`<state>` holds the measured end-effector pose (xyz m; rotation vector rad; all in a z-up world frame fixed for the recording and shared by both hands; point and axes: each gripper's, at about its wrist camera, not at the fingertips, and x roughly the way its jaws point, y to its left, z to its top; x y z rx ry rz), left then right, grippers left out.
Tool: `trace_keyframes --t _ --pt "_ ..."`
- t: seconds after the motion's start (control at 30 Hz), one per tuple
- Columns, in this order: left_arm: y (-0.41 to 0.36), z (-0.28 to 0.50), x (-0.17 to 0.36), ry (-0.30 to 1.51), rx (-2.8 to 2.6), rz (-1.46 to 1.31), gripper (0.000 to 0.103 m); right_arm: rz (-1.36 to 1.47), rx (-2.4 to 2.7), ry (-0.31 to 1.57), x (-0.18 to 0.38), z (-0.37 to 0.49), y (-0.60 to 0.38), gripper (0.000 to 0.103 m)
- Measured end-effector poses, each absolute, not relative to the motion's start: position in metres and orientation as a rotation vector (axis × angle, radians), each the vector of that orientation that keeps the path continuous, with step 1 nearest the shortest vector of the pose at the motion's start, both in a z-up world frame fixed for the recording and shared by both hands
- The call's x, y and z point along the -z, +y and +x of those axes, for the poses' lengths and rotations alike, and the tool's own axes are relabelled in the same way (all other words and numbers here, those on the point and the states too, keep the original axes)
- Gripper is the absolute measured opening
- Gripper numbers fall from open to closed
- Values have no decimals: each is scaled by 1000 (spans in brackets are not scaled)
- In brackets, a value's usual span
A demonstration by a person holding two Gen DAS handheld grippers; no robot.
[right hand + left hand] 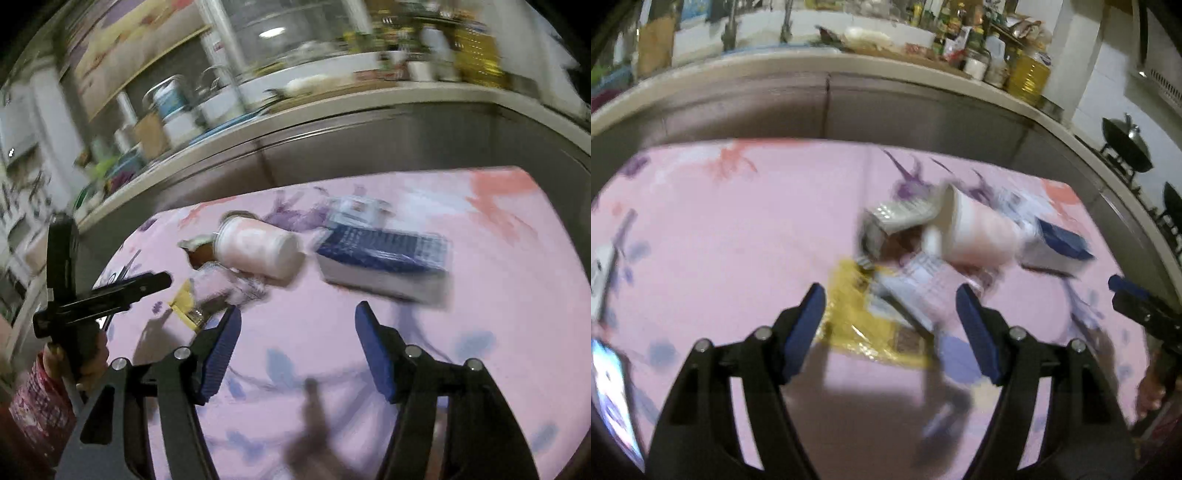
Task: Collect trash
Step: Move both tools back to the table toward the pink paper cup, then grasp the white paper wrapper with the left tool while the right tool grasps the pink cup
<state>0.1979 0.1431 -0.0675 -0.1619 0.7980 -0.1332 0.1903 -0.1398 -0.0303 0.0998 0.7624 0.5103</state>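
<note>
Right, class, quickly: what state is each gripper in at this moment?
Left gripper: open, holding nothing, above the yellow wrapper.
Right gripper: open, holding nothing, over the pink cloth.

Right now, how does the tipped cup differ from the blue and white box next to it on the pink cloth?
The cup is round and tapering; the box is flat and rectangular. The cup is white with a pinkish tint; the box is dark blue on top with white sides. The cup lies tipped on its side, its mouth toward the other litter; the box rests flat on a broad face. Both lie on the pink cloth, and neither is held.
</note>
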Motion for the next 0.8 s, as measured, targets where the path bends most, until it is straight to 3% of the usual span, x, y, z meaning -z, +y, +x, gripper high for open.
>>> trace_keyframes --t 0.17,0.43,0.73,0.8 --pt "148 228 65 742 133 -44 70 64 -539 780 27 237 -80 63" --pt "149 271 84 755 208 -56 64 -12 -475 829 36 293 -22 75" --pt "138 265 91 752 295 -37 64 -12 -440 888 60 308 -17 75" --pt "137 272 95 769 294 -49 55 -12 -440 893 60 305 -19 75"
